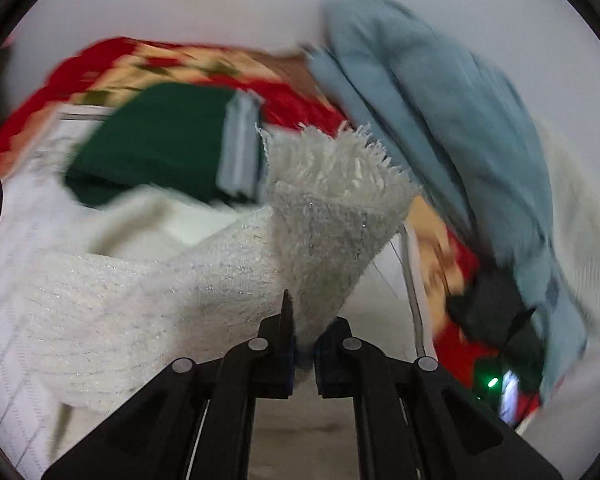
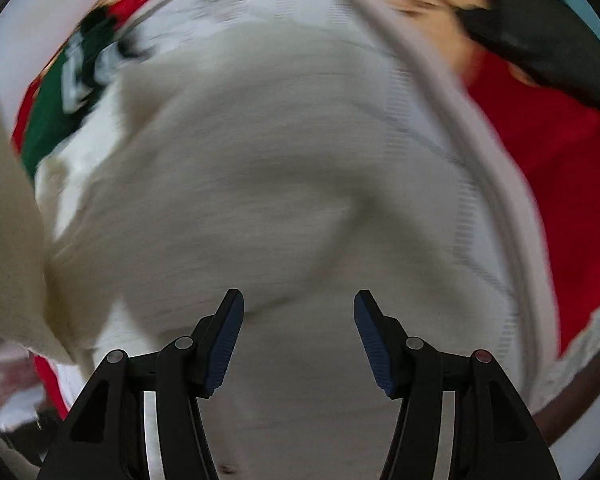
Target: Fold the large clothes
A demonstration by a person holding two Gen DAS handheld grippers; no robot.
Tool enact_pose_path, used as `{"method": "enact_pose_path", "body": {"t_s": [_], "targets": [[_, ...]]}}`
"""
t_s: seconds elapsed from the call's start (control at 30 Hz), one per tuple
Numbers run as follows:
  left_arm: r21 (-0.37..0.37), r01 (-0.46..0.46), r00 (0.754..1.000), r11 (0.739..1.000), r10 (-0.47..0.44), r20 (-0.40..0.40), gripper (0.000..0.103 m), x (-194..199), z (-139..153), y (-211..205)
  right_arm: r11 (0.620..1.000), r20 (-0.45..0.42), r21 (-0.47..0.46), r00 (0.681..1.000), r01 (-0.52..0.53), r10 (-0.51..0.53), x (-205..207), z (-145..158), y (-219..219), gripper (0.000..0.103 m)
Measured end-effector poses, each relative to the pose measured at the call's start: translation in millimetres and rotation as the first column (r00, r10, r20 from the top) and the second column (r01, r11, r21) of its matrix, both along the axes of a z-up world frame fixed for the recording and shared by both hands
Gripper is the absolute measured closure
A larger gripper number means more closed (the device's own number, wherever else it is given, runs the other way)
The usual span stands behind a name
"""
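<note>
Gripping: left gripper (image 1: 304,354) has its fingers pinched nearly together on a fold of the white knit shawl (image 1: 228,264) — cloth runs down between the two pads.
Shawl position: it rises from the left gripper and spreads up and left across the left wrist view; its fringed edge (image 1: 340,152) stands up near the middle of the frame.
Shawl texture: fuzzy knit with fine shiny threads, sharp near the gripper, blurred further out.
Right gripper: right gripper (image 2: 299,336) has its fingers spread wide, nothing between the blue pads (image 2: 224,344).
Below right gripper: pale cream fabric (image 2: 260,184) fills most of the right wrist view; I can't tell whether the fingers touch it — heavy motion blur.
Green garment: dark green cloth (image 1: 160,140) lies behind the shawl in the left view, with a grey-blue strip (image 1: 240,148) along its right edge; it shows again at upper left in the right view (image 2: 48,120).
Blanket: red patterned blanket (image 1: 204,68) sits under and behind the clothes; more red shows at the right of the right view (image 2: 540,152).
Blue garment: light blue cloth (image 1: 440,112) hangs at the right of the left view, in front of a pale wall (image 1: 220,0).
Dark object: black shape with a green light (image 1: 492,382) at lower right of the left view, too blurred to identify.
Cord: pale cord or tube (image 2: 480,140) arcs across the right side of the right view.
</note>
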State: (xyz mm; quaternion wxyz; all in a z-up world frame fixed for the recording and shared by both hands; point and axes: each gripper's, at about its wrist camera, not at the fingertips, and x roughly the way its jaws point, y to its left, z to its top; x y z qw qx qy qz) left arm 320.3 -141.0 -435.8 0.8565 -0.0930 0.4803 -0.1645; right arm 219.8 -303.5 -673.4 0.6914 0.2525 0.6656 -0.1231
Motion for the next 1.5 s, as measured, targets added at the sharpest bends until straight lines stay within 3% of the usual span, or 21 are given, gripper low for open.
{"method": "enact_pose_path", "body": {"t_s": [0.1, 0.2, 0.23, 0.3, 0.37, 0.4, 0.53, 0.67, 0.8, 0.9, 0.97, 1.03, 1.1, 1.13, 1.17, 1.27, 1.3, 1.33, 1.37, 1.43, 1.5], "targets": [[0.073, 0.083, 0.994, 0.994, -0.078, -0.077, 0.098, 4, -30, -44, 0.999, -0.026, -0.020, 0.998, 0.049, -0.050, -18, -4, -39, 0.043], [0.112, 0.109, 0.987, 0.988, -0.094, -0.131, 0.093, 7, -51, -53, 0.997, -0.035, -0.034, 0.997, 0.065, -0.066, -31, -5, -64, 0.043], [0.124, 0.112, 0.986, 0.986, -0.094, -0.140, 0.092, 5, -55, -54, 0.997, -0.032, -0.035, 0.997, 0.065, -0.066, -34, -4, -73, 0.040], [0.123, 0.102, 0.986, 0.987, -0.084, -0.143, 0.078, 2, -56, -49, 0.997, -0.020, -0.032, 0.997, 0.068, -0.068, -38, -2, -85, 0.027], [0.090, 0.097, 0.986, 0.991, -0.083, -0.146, 0.009, 1, -49, -44, 0.997, 0.003, -0.012, 0.997, 0.079, -0.079, -40, 1, -95, 0.026], [0.084, 0.086, 0.988, 0.993, -0.075, -0.132, 0.003, -4, -45, -42, 0.996, 0.009, -0.006, 0.996, 0.084, -0.084, -40, 2, -100, 0.026], [0.117, 0.017, 0.996, 0.993, -0.006, -0.093, 0.003, -8, -29, -17, 0.987, 0.075, 0.079, 0.986, 0.140, -0.146, -29, 14, -118, 0.026], [0.198, -0.130, 0.983, 0.972, 0.152, -0.102, 0.003, -11, -19, 45, 0.971, 0.152, 0.201, 0.975, 0.128, -0.160, -2, 22, -108, 0.026], [0.321, -0.212, 0.956, 0.923, 0.264, -0.126, 0.003, -12, -34, 95, 0.963, 0.170, 0.268, 0.985, -0.012, -0.035, 53, 11, -66, 0.026], [0.421, -0.249, 0.928, 0.872, 0.339, -0.154, 0.003, -11, -56, 128, 0.952, 0.113, 0.277, 0.988, -0.129, 0.101, 78, -14, -32, 0.026], [0.454, -0.264, 0.918, 0.851, 0.366, -0.153, 0.003, -13, -62, 141, 0.947, 0.090, 0.251, 0.979, -0.200, 0.182, 93, -26, -17, 0.071], [0.467, -0.266, 0.917, 0.844, 0.371, -0.149, 0.003, -14, -65, 147, 0.962, 0.133, 0.147, 0.969, -0.228, 0.210, 99, -12, -12, 0.090], [0.480, -0.264, 0.919, 0.837, 0.369, -0.138, 0.003, -15, -66, 146, 0.975, 0.191, 0.043, 0.960, -0.218, 0.206, 100, 8, -16, 0.095], [0.483, -0.261, 0.920, 0.836, 0.367, -0.137, 0.003, -15, -67, 144, 0.977, 0.189, 0.010, 0.960, -0.211, 0.206, 101, 10, -20, 0.095], [0.483, -0.260, 0.920, 0.836, 0.366, -0.138, 0.003, -15, -69, 142, 0.975, 0.135, 0.018, 0.967, -0.223, 0.218, 104, 1, -22, 0.095], [0.486, -0.255, 0.918, 0.836, 0.367, -0.150, 0.003, -7, -70, 137, 0.967, -0.039, 0.127, 0.973, -0.221, 0.227, 113, -30, -27, 0.081], [0.483, -0.257, 0.920, 0.837, 0.366, -0.144, 0.003, -1, -67, 133, 0.972, -0.031, 0.139, 0.981, -0.187, 0.193, 114, -23, -34, 0.073], [0.482, -0.260, 0.921, 0.837, 0.364, -0.135, 0.003, 3, -64, 132, 0.976, -0.015, 0.119, 0.983, -0.181, 0.184, 117, -10, -38, 0.062], [0.485, -0.265, 0.925, 0.833, 0.362, -0.116, 0.003, 11, -60, 128, 0.981, 0.017, 0.071, 0.983, -0.183, 0.182, 120, 8, -41, 0.058], [0.494, -0.271, 0.929, 0.827, 0.359, -0.091, 0.003, 26, -58, 125, 0.985, 0.097, 0.011, 0.980, -0.175, 0.173, 122, 42, -44, 0.055], [0.499, -0.274, 0.930, 0.822, 0.359, -0.081, 0.003, 40, -61, 123, 0.979, 0.148, 0.046, 0.970, -0.199, 0.191, 138, 59, -33, 0.051]]}}
